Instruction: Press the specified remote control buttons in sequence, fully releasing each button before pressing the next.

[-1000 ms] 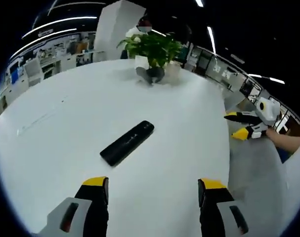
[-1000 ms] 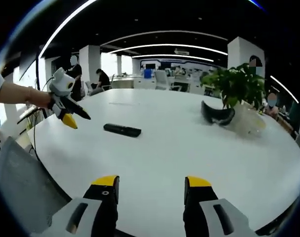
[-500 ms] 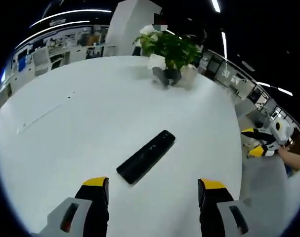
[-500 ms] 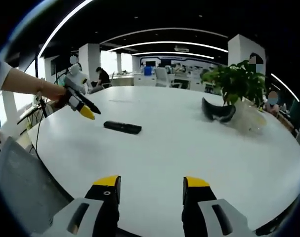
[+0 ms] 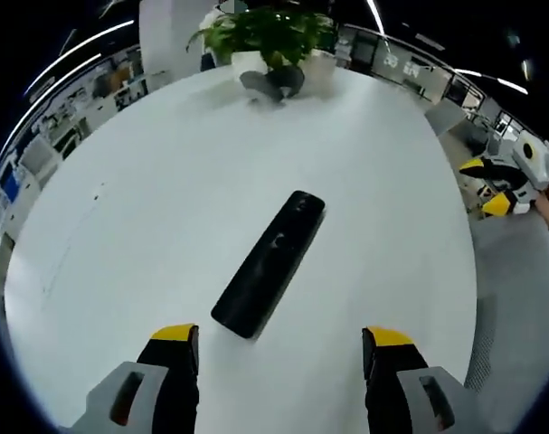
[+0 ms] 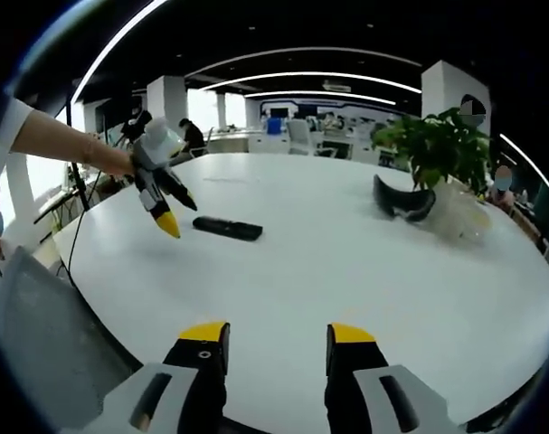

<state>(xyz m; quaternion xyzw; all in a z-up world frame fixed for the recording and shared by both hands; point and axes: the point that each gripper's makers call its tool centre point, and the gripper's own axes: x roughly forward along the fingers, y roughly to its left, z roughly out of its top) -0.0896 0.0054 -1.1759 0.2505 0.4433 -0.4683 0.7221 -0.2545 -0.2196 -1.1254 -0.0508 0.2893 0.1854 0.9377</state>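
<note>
Now left gripper [image 5: 280, 348], jaws spread, hangs above the remote [image 5: 269, 262] on the table [image 5: 147, 181], approach step; next: lower one fingertip onto a button.

The remote control [image 5: 269, 262] at the centre of the left gripper view is plain black, on a white worktop [image 5: 147, 235]. At the bottom of that view the left hand-held gripper [image 5: 283, 362] has black jaws with yellow tips and grey housing. The right hand-held gripper [image 6: 272, 357] is coloured alike. At the upper right of the right gripper view the potted plant [image 6: 441, 149] is green; beside it lies a dark curved object [image 6: 402, 201]
</note>
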